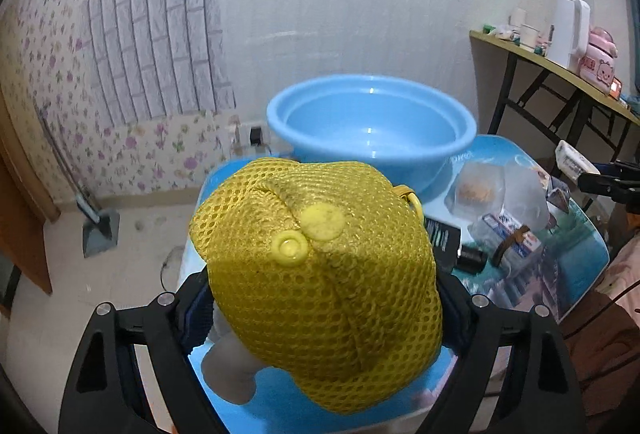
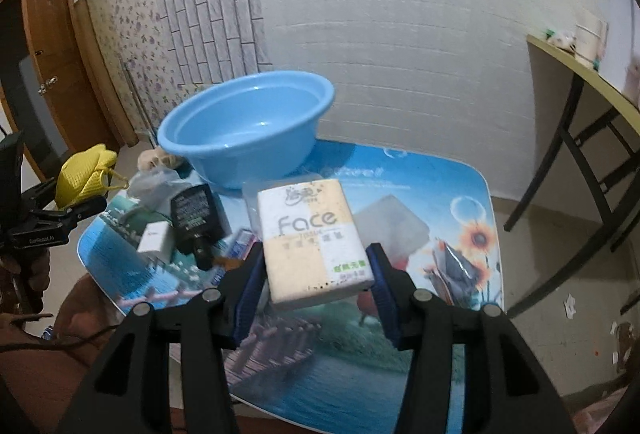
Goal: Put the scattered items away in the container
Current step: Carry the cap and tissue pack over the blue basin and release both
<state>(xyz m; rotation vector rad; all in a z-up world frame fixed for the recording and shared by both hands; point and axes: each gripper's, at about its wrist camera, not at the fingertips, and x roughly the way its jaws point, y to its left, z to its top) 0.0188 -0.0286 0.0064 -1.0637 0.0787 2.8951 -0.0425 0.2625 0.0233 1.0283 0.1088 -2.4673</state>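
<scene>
My left gripper (image 1: pixel 324 298) is shut on a yellow mesh bag (image 1: pixel 320 274) and holds it above the table's near-left part, short of the empty blue basin (image 1: pixel 372 129). The bag hides the fingertips. From the right wrist view the bag (image 2: pixel 86 173) and the left gripper (image 2: pixel 68 218) show at far left. My right gripper (image 2: pixel 316 274) is shut on a white-and-cream "Face" tissue pack (image 2: pixel 312 238), lifted above the table, in front of the basin (image 2: pixel 248 125).
On the picture-printed table (image 2: pixel 440 193) lie a black charger (image 2: pixel 196 218), a small white box (image 2: pixel 156 238), clear plastic packets (image 1: pixel 500 193) and a foil sachet (image 2: pixel 456 266). A side table (image 1: pixel 560 73) with appliances stands at right. A dustpan (image 1: pixel 100 230) is on the floor at left.
</scene>
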